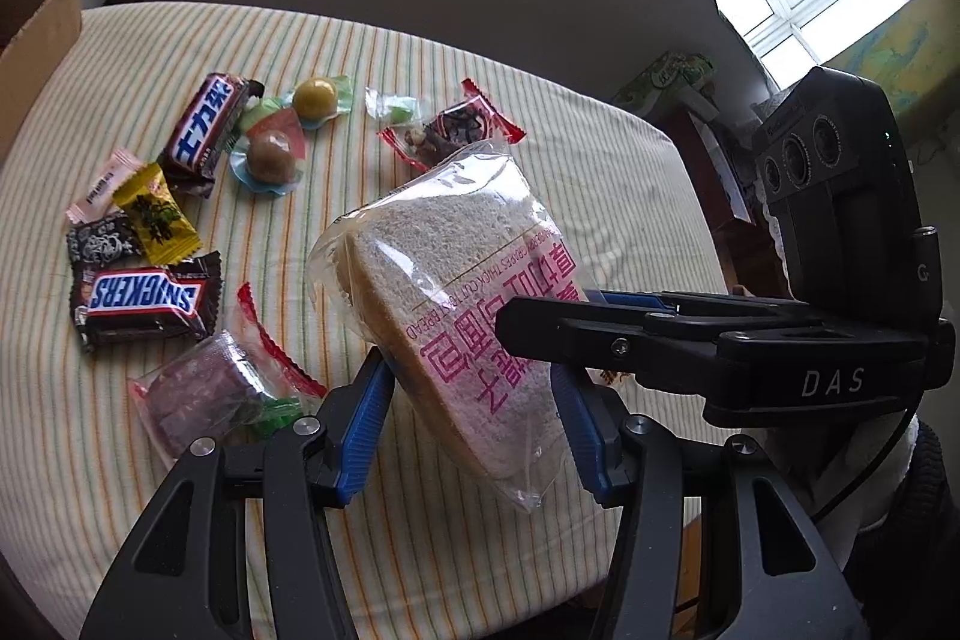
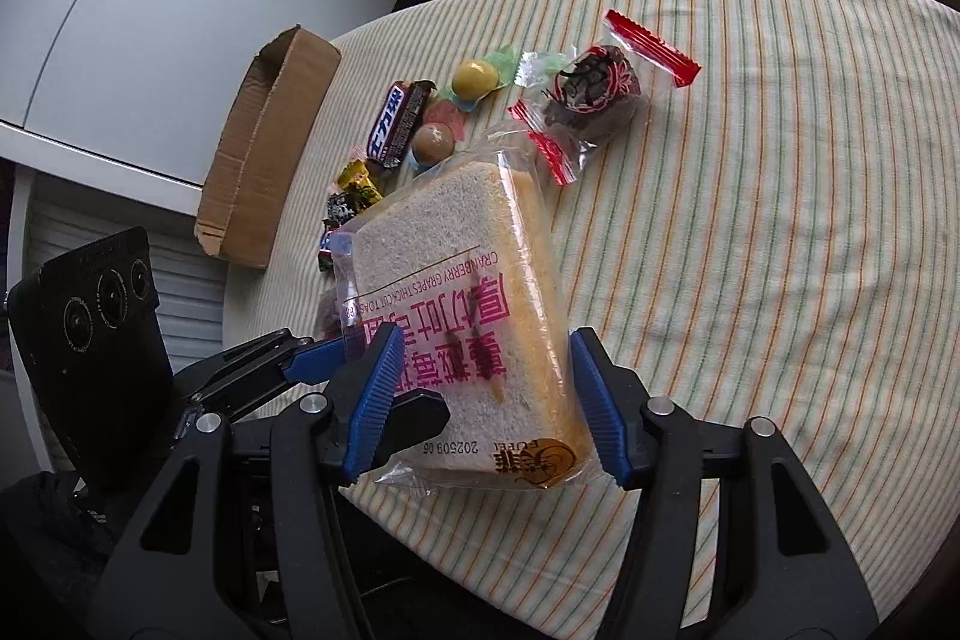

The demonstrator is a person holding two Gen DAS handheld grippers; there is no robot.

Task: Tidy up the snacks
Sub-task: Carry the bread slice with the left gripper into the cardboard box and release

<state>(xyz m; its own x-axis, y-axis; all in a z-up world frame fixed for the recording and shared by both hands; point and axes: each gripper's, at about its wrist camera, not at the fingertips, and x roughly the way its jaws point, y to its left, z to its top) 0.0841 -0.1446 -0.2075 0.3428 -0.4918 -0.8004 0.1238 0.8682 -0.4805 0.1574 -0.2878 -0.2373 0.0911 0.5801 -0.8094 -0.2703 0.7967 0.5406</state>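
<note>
Between both grippers: clear plastic packet of thick-cut white bread with pink lettering (image 1: 462,316), raised off the striped tablecloth (image 1: 600,196).
Left gripper (image 1: 474,430): blue pads closed on the packet's lower end.
Right gripper (image 2: 480,406): clamped across the same end, crossing beside the left.
Risk: slippery film could slide from the pads; a hard squeeze would crush the soft slice; opposed pulls may tear the wrapper.
Beyond the fingertips: open brown cardboard box (image 2: 264,148), loose sweets near it.

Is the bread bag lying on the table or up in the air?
In the air. The bread bag tilts above the striped tablecloth, squeezed by the left gripper and right gripper.
</note>
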